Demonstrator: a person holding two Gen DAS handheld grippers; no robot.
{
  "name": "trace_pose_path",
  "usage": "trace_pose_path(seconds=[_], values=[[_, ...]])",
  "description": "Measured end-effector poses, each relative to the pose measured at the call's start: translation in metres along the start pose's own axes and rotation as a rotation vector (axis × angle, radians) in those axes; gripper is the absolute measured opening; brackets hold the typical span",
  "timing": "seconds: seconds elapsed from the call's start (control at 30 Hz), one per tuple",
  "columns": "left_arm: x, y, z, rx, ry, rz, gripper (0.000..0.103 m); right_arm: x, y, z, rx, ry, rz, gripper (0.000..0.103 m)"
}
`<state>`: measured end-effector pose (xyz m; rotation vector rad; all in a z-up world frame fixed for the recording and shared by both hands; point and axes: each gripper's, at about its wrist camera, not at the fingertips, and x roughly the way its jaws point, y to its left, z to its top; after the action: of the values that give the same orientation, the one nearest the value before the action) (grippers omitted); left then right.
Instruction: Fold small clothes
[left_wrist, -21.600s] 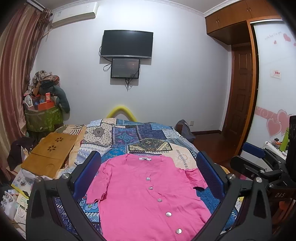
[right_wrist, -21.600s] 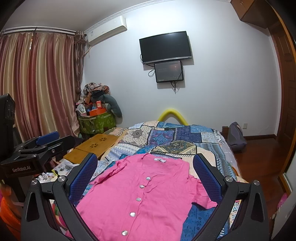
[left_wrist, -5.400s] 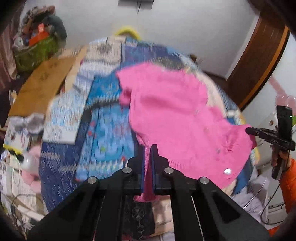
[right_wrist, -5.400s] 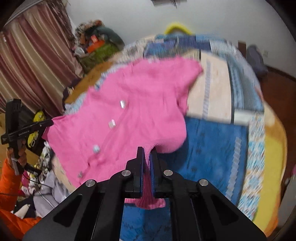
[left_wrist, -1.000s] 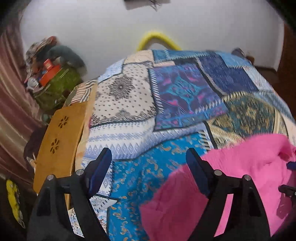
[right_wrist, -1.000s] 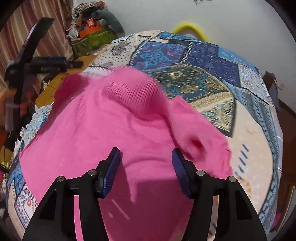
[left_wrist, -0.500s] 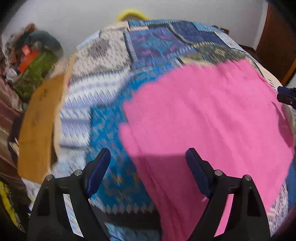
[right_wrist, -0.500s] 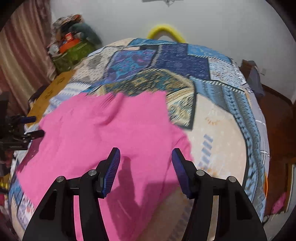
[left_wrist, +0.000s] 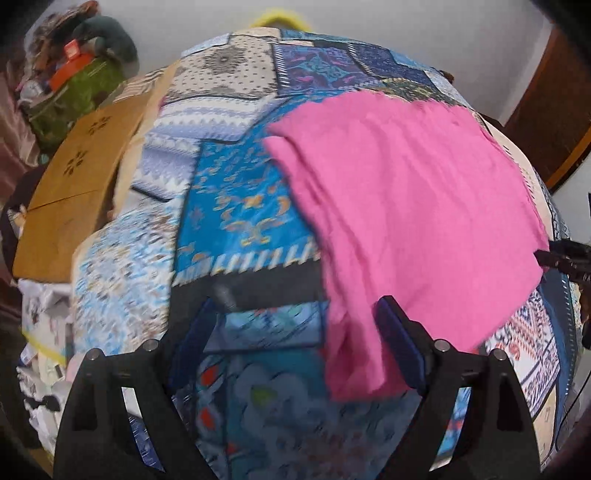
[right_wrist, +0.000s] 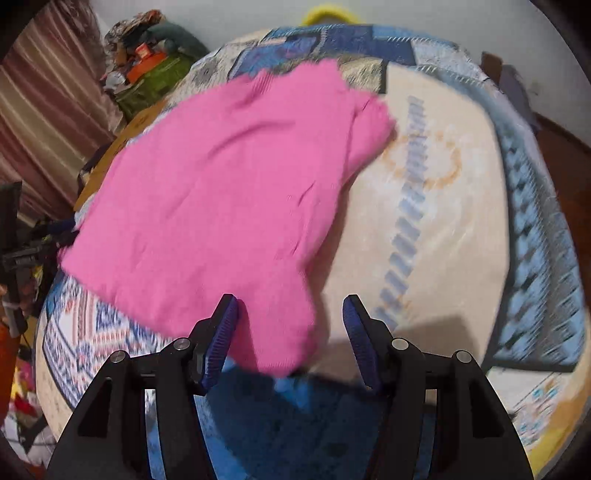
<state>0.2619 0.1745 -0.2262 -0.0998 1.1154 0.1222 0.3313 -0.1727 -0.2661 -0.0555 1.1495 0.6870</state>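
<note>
Pink top (left_wrist: 406, 192) lies face-down on the patchwork bedspread (left_wrist: 236, 206), back panel fairly smooth, one sleeve trailing toward each camera. Your left gripper (left_wrist: 295, 343) hangs with its jaws spread wide and empty, one pad (left_wrist: 397, 341) just beside the near sleeve; your right gripper (right_wrist: 290, 339) is likewise parted and holds nothing, straddling the other sleeve's tip. Pinch too shallow and the soft knit may slip free mid-fold. Pinch too deep and you may grab the bedspread with it, dragging the body askew.
</note>
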Motion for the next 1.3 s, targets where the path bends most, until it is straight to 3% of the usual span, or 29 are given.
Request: trace_pose_path(seconds=[0.03, 0.1, 0.17, 0.3, 0.47, 0.6, 0.8, 0.87, 0.93, 1.07, 1.17, 1.23, 1.3], values=[[-0.005, 0.003, 0.000, -0.008, -0.006, 0.013, 0.088, 0.000, 0.005, -0.002, -0.021, -0.011, 0.002, 0.044], [-0.013, 0.009, 0.006, -0.039, -0.028, 0.042, 0.088, 0.001, 0.010, -0.003, -0.043, -0.011, 0.024, 0.019], [-0.020, 0.014, 0.016, -0.067, -0.051, 0.056, 0.088, 0.000, 0.012, 0.002, -0.054, -0.008, 0.028, 0.009], [-0.026, 0.018, 0.050, -0.092, -0.100, 0.037, 0.089, -0.006, 0.006, 0.015, -0.076, -0.021, -0.014, 0.006], [-0.005, 0.015, 0.086, -0.070, -0.121, 0.015, 0.089, -0.012, -0.021, 0.040, -0.081, -0.048, -0.095, 0.006], [0.028, 0.010, 0.109, -0.070, -0.081, -0.021, 0.089, -0.013, -0.038, 0.060, -0.085, -0.078, -0.171, 0.006], [0.068, -0.002, 0.120, -0.090, 0.023, -0.158, 0.087, -0.024, -0.057, 0.077, -0.030, -0.177, -0.289, 0.007], [0.078, -0.011, 0.117, -0.071, 0.067, -0.161, 0.075, -0.028, -0.060, 0.076, -0.005, -0.181, -0.261, 0.007], [0.077, -0.022, 0.111, -0.011, 0.039, -0.109, 0.065, -0.031, -0.060, 0.072, 0.007, -0.179, -0.223, 0.009], [0.063, -0.030, 0.100, 0.027, 0.013, -0.083, 0.032, -0.033, -0.050, 0.057, -0.011, -0.139, -0.207, 0.025], [0.057, -0.028, 0.094, 0.023, 0.020, -0.089, 0.014, -0.038, -0.037, 0.045, -0.006, -0.131, -0.173, 0.039], [0.054, -0.027, 0.091, 0.008, 0.031, -0.100, 0.007, -0.040, -0.025, 0.041, -0.005, -0.133, -0.138, 0.045], [0.054, -0.030, 0.086, 0.036, 0.047, -0.074, 0.006, -0.040, -0.011, 0.033, -0.011, -0.128, -0.083, 0.052]])
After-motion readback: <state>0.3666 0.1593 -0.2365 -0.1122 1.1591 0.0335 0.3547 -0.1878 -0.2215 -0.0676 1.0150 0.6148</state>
